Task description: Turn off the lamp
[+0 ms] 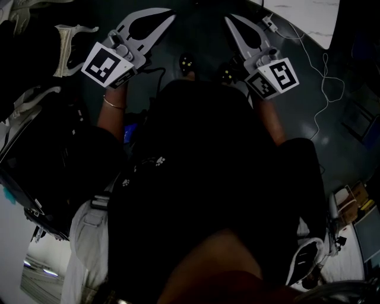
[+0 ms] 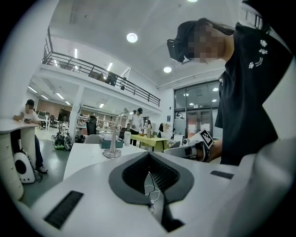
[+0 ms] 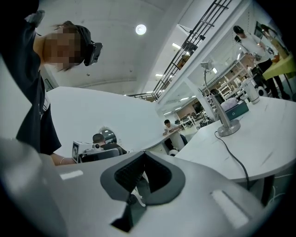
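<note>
A slim silver desk lamp (image 2: pixel 114 136) stands on a white table (image 2: pixel 85 157) beyond my left gripper (image 2: pixel 149 154). It also shows in the right gripper view, where the lamp (image 3: pixel 221 99) rests on a round base (image 3: pixel 228 128) at the right with a dark cable (image 3: pixel 233 159) trailing off the table. Whether it is lit I cannot tell. Both grippers are held level in front of the person's body, well short of the lamp. The left gripper (image 1: pixel 171 16) and the right gripper (image 1: pixel 228 19) are both shut, with nothing between their jaws.
A white table corner (image 1: pixel 310 16) sits at the head view's top right, and a white cable (image 1: pixel 323 77) runs across the dark floor. Bags and shoes (image 1: pixel 35 148) lie at the left. People stand at a yellow table (image 2: pixel 148 137) far behind.
</note>
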Demonstrator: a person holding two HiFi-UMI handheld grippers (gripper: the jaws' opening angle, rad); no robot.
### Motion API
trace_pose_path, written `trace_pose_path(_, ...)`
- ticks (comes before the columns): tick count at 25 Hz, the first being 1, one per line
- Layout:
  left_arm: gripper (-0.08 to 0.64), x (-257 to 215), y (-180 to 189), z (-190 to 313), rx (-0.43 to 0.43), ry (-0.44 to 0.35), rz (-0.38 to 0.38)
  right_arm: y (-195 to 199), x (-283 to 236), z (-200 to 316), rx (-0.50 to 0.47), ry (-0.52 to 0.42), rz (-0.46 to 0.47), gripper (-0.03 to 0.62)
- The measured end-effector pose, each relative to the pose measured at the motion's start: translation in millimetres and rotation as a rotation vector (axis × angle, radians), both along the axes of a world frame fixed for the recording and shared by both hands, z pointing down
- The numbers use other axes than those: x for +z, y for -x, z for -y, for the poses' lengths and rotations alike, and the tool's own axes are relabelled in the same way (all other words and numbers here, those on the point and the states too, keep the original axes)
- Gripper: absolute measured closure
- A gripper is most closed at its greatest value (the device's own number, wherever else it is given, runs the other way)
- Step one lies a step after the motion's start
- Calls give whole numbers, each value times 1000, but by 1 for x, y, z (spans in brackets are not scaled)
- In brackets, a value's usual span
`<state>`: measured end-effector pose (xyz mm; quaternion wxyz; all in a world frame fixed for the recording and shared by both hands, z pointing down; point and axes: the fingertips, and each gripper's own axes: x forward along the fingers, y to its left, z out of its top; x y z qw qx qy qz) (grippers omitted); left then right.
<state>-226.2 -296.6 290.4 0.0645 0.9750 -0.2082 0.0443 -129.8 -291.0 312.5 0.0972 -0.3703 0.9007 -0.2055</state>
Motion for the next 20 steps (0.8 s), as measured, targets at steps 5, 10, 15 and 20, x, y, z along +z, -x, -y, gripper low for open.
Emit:
trace_pose_path(5,554,0,-1,0,19,-18,-5,-3,0,-2,48,-5,-2,591)
trace_pose_path(10,554,5,-3,0,50,-14,4,-5,-1,-3,103,-10,-10,591)
trace_pose_path(15,554,6,-3,-5,88,-5,-12,-9,-2,-9,163,-16,-9,591)
trace_pose_path(20,554,9,-1,-6,93,9,-25,-13,-6,-12,215,-28,1,591)
